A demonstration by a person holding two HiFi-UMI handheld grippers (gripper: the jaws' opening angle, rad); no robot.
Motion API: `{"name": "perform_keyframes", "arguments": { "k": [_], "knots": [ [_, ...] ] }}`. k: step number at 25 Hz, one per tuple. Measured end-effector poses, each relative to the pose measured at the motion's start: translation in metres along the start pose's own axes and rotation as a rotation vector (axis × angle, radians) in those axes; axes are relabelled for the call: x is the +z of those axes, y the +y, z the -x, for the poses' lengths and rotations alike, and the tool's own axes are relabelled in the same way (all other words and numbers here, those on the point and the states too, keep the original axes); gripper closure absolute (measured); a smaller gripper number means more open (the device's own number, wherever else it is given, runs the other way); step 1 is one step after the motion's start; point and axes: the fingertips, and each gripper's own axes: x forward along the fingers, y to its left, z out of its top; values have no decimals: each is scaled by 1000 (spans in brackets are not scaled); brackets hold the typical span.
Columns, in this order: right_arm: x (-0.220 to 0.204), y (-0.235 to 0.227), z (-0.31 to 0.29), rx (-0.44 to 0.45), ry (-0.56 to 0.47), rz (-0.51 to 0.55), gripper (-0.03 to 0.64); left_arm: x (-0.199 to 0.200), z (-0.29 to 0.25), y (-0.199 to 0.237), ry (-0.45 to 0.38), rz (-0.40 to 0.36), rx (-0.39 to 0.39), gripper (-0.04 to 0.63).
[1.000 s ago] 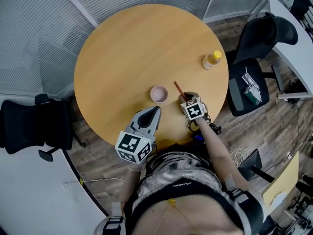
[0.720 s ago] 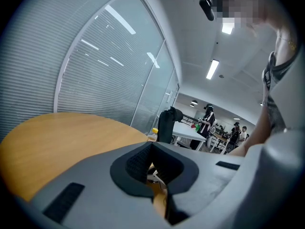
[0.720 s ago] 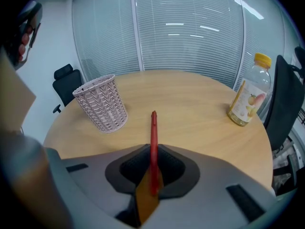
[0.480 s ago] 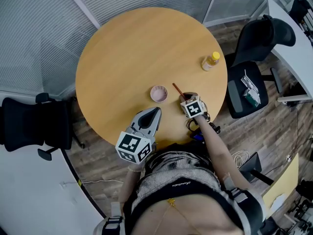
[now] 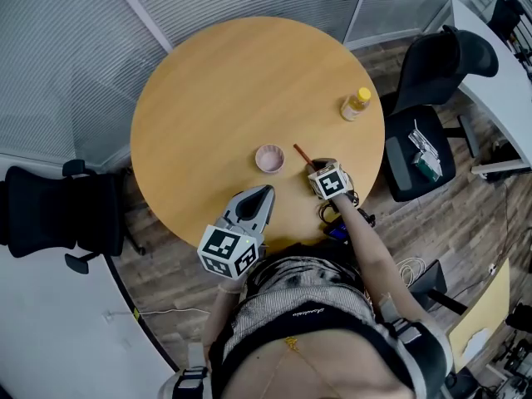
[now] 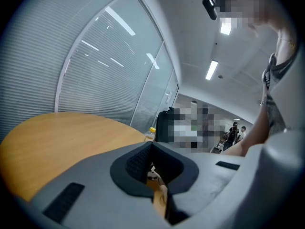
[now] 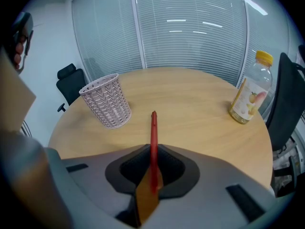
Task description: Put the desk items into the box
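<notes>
Holding the pen by its rear end, the right gripper has narrow jaws pressed on the barrel. The pen points forward above the table, its tip near the basket. The left gripper is closed and empty. The pen looks light, stiff and smooth, so it may pivot or slip; a hold nearer mid-barrel would likely steady it

The left claw is held over the near edge of the surface, close to the torso, jaws together with nothing between them. The bare right forearm reaches forward, and the right claw is clamped on a red pen.
</notes>
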Motion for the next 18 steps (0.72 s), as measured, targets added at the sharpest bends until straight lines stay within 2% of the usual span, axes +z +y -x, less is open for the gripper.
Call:
{"name": "perform_keyframes", "arguments": {
  "k": [18],
  "knots": [
    [16,-1,35,-5,-49,83,557,-10,-3,-13,39,-10,-47,597]
  ]
}}
